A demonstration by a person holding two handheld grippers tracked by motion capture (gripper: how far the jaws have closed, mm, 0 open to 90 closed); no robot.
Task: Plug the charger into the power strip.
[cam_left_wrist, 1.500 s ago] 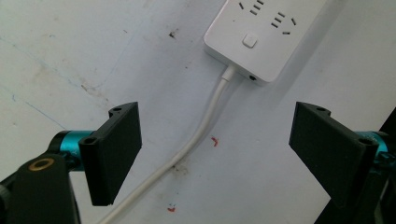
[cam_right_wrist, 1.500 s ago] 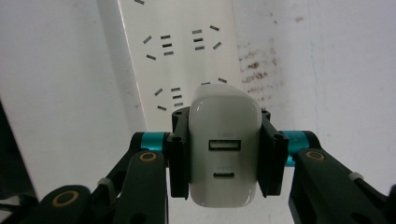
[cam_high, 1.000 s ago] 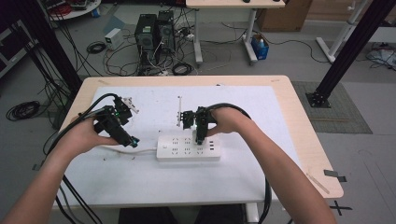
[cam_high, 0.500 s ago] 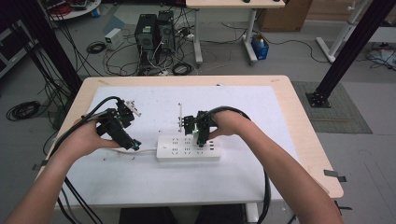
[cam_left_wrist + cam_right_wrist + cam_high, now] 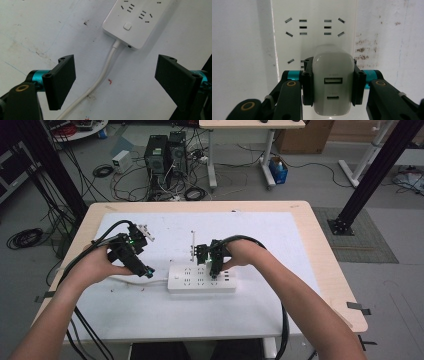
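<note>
White plastic filled your right gripper's [image 5: 333, 87] jaws: you had the charger block [image 5: 333, 82] clamped flat on both sides, its two ports facing the camera, directly over the power strip [image 5: 314, 32]. In the high view the right gripper [image 5: 214, 262] had dropped a little over the last second, from hovering above the strip [image 5: 201, 279] to sitting close on its right-hand sockets. Whether the prongs had already entered the slots could not be told; the block hid them. My judgement was that you were in the act of plugging it in, with the final push either underway or just ahead.

Your left gripper [image 5: 117, 80] stood wide open and held nothing. Its jaws straddled the strip's white cord [image 5: 105, 72] just short of the switch end [image 5: 127, 26], without touching either. It had edged slightly toward the strip in that same second, which suggested you meant to steady that end.

The strip lay near the middle of the white table mat [image 5: 280, 240].
</note>
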